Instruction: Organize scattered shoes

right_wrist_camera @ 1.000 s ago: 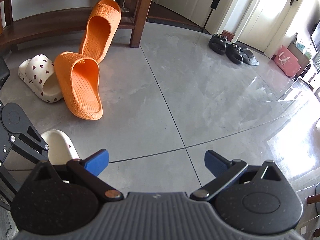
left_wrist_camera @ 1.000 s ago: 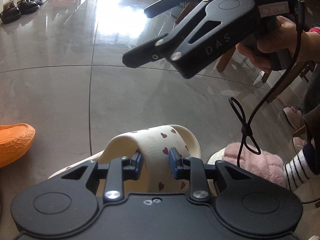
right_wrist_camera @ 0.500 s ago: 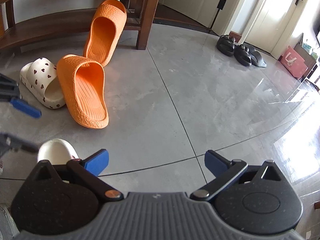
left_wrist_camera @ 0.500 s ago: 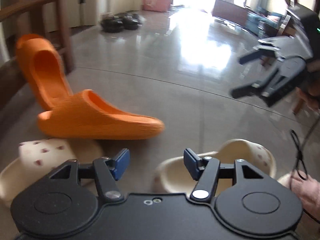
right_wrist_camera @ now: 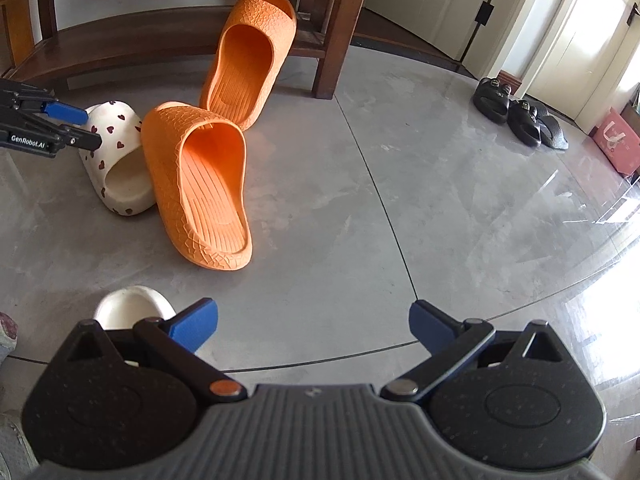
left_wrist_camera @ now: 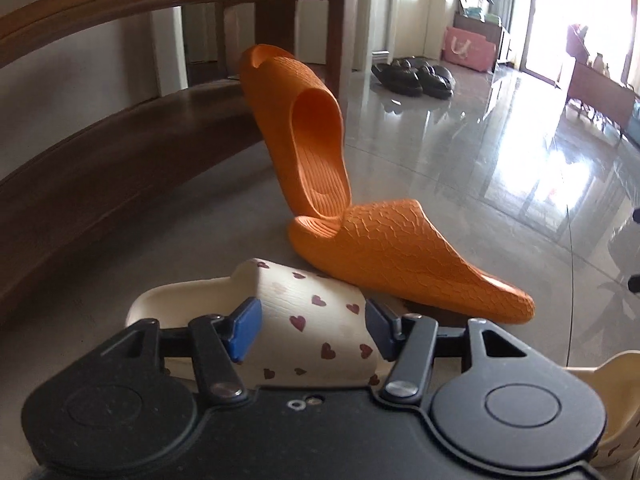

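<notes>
A cream slipper with red hearts (left_wrist_camera: 316, 336) lies on the floor by the bench; it also shows in the right wrist view (right_wrist_camera: 116, 160). My left gripper (left_wrist_camera: 312, 330) is open, its blue pads on either side of the slipper's strap, not closed on it. The left gripper also shows in the right wrist view (right_wrist_camera: 78, 128). A second heart slipper (right_wrist_camera: 130, 306) lies near my right gripper (right_wrist_camera: 314, 324), which is open and empty above the floor. One orange slipper (right_wrist_camera: 204, 188) lies flat; another orange slipper (right_wrist_camera: 248, 52) leans on the bench.
A dark wooden bench (right_wrist_camera: 132, 36) with a leg (right_wrist_camera: 334, 40) stands behind the slippers. Several black slippers (right_wrist_camera: 516, 114) sit by the door, next to a pink box (right_wrist_camera: 618, 140). Grey tiled floor (right_wrist_camera: 420, 184) spreads to the right.
My left gripper let go of one heart slipper, swung left to the bench, and now straddles the other heart slipper. My right gripper moved slightly closer to the orange slippers, still open.
</notes>
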Motion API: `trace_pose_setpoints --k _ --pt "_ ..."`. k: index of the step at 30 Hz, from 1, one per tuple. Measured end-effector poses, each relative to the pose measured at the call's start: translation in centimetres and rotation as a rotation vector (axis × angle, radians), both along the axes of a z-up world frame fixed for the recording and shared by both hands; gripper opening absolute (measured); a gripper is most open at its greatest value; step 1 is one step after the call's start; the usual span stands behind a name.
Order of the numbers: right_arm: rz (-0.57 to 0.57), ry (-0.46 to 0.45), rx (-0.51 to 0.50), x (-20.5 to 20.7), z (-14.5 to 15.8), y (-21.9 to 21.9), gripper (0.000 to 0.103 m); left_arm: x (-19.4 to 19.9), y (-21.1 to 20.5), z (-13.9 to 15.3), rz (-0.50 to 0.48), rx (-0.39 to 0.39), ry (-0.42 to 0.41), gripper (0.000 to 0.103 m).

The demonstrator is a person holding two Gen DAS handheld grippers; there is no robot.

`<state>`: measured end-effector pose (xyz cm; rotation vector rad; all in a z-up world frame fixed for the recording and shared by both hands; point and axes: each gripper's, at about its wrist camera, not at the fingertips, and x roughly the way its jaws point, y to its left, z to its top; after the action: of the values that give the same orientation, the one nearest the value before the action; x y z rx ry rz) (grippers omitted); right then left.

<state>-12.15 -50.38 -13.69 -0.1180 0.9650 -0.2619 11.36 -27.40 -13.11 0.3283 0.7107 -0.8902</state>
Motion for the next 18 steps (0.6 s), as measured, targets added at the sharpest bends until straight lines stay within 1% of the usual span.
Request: trace_pose_setpoints --k 2,5,6,7,8,9,11,12,13,14,16,18 --pt "0.002 0.002 -0.004 -0.1 0.0 0.1 0.103 1.1 0.2 -0.5 0.027 0.016 0.002 0.059" --pt "0.000 0.009 0.002 -0.3 -0.1 0.0 0.103 2.6 -0.5 -1.9 -0.007 0.058 0.085 0.060" --pt "0.000 0.012 0.004 -0.3 -0.1 0.0 0.103 2.8 -0.8 -2.1 -0.016 0.051 0.112 0.058" --pt "0.000 0.013 0.003 -0.3 -0.1 0.0 0.103 3.0 -1.2 -2.3 -0.026 0.038 0.143 0.055" --pt "-0.001 0.015 0.003 -0.4 -0.1 0.0 0.103 3.2 -1.5 -2.3 -0.027 0.031 0.161 0.048" --pt "-0.001 0.016 0.002 -0.4 -0.1 0.1 0.103 3.0 -1.9 -2.2 -0.050 0.023 0.180 0.043" --pt "-0.001 0.015 0.006 -0.6 0.0 0.1 0.103 2.6 -2.5 -2.0 -0.104 0.010 0.214 0.028" --pt "0.001 0.014 0.007 -0.7 0.0 0.2 0.103 2.0 -2.7 -1.9 -0.133 0.009 0.231 0.025" --pt "0.005 0.012 0.010 -0.8 0.0 0.3 0.103 1.1 -2.8 -1.7 -0.168 0.001 0.264 0.019" --pt "0.006 0.011 0.011 -0.8 0.0 0.4 0.103 0.6 -2.7 -1.7 -0.191 -0.006 0.285 0.015" --pt "0.010 0.009 0.011 -0.8 0.0 0.6 0.103 -0.8 -2.5 -1.6 -0.240 -0.011 0.315 0.012" --pt "0.012 0.006 0.013 -0.8 0.0 0.6 0.103 -2.2 -2.2 -1.7 -0.282 -0.004 0.327 0.011"
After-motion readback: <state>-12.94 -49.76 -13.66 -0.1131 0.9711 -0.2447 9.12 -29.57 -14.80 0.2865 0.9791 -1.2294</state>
